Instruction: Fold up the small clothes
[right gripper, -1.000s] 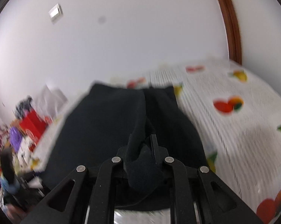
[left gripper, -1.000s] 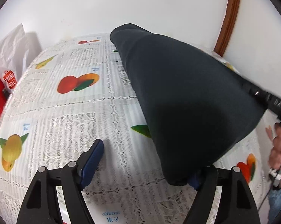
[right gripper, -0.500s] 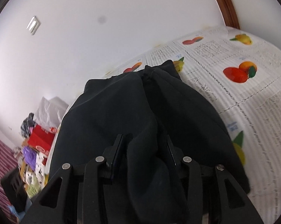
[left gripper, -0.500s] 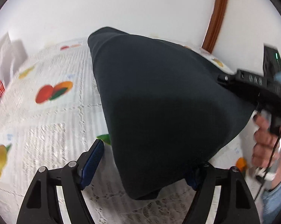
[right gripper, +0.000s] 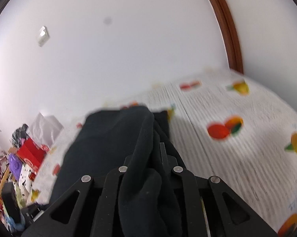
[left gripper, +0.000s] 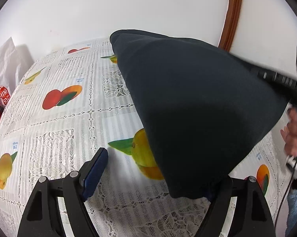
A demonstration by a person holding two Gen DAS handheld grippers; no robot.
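My right fingers (right gripper: 146, 169) are clenched on a bunched fold of the dark garment (right gripper: 112, 144), the cloth spilling thickly out between them and over the linkage. My left gripper (left gripper: 154, 177) is spread wide: the blue-padded left finger (left gripper: 95, 173) stands bare over the table (left gripper: 65, 122), while the other is hidden under the garment's hanging corner, so I judge it grips nothing (the cloth only drapes against it).

The garment (left gripper: 197, 108) is lifted at my right side and slopes down to the far part of the fruit-print tablecloth, where its far end rests. It looks soft, limp and fairly thick, light to lift but with no stiffness: it will sag wherever unsupported and bunch under a pinch. I would take the free low corner at its hem with the left fingers, near the edge, so the two grips can stretch it flat.
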